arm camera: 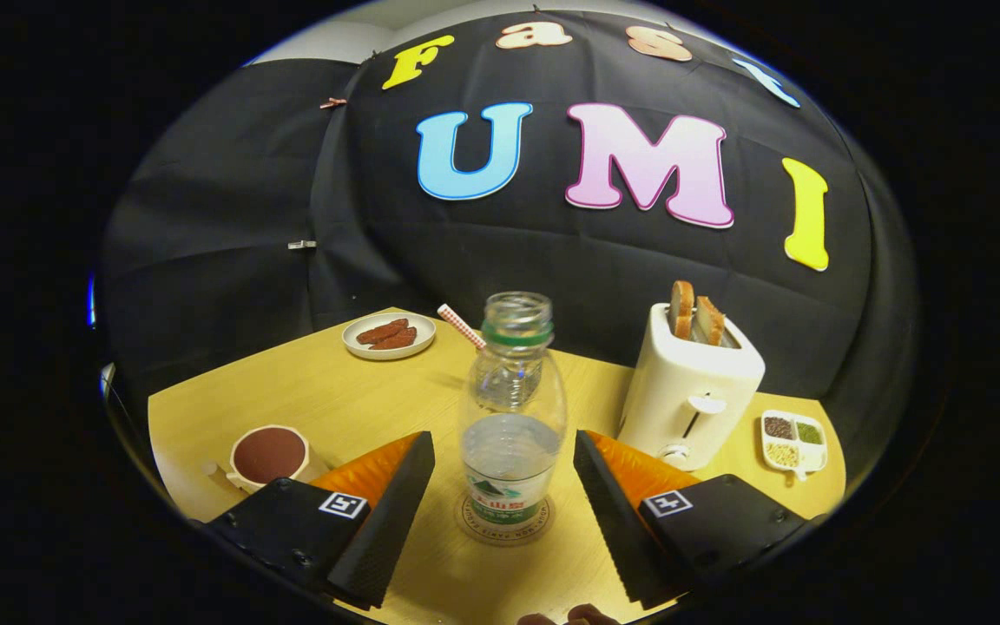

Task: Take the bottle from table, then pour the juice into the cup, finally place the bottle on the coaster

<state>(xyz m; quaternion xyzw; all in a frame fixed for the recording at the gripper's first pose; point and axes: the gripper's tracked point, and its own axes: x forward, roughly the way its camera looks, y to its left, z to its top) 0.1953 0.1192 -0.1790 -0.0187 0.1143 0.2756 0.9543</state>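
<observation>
Your gripper (504, 486) is open, with the two fingers standing apart on each side of the bottle (513, 417) and not touching it. The bottle stands upright on the round coaster (476, 521), between the fingers, with no cap and about half full of clear liquid. The cup (270, 457) is on the left, near the left finger, and it holds something dark. To my judgement this is the last step, the release on the coaster, or possibly the first grasp (I cannot tell which from this moment alone). If you release, draw the gripper straight back toward you, keeping both fingers equally away from the bottle so you do not tip it. Mind the toaster (691, 386) at the right and the cup at the left when you retreat.
</observation>
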